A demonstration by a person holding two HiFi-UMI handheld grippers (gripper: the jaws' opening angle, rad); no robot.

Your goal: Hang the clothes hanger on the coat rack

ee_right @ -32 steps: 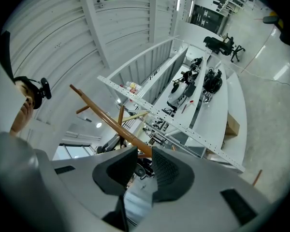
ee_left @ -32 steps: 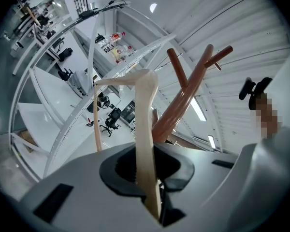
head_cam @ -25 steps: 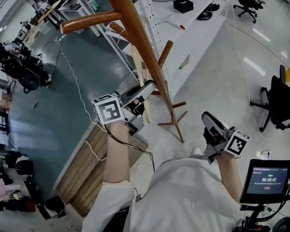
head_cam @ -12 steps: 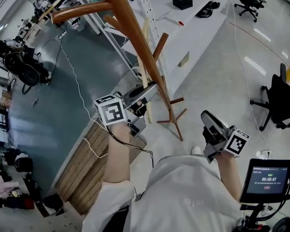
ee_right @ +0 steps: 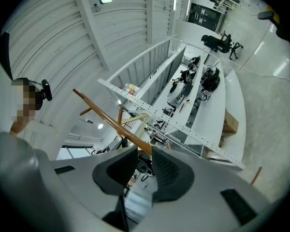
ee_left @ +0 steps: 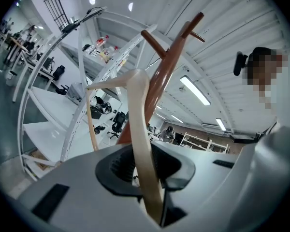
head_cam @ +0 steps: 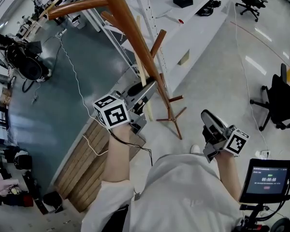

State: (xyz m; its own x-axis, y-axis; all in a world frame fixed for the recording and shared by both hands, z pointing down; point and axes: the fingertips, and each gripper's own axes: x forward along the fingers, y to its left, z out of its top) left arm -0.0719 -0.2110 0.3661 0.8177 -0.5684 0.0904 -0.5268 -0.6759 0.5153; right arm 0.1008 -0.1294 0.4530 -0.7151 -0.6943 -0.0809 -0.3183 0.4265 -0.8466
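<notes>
the left tongs [ee_left: 145,153] have the pale wooden clothes hanger [ee_left: 137,110] between their dark ribbed pads, which still touch the wood on both sides while the jaws are opening. from that grip the hanger rises as one broad arm, bends at the top and runs off to the left as a thinner arm. it stands just in front of the coat rack [ee_left: 163,76], a reddish-brown wooden pole with short angled pegs near its top; whether the hanger's hook sits over a peg cannot be made out. in the head view the left tongs reach out level right beside the pole, about halfway up it.

the right tongs [ee_right: 144,166] are spread a little with nothing between the pads, held low on the person's right, well apart from the rack.

behind the rack runs a long white shelving unit [head_cam: 193,28]. a black office chair [head_cam: 280,100] stands on the pale floor to the right, and a small screen [head_cam: 267,180] sits near the right tongs. a wooden platform [head_cam: 87,163] lies lower left.
</notes>
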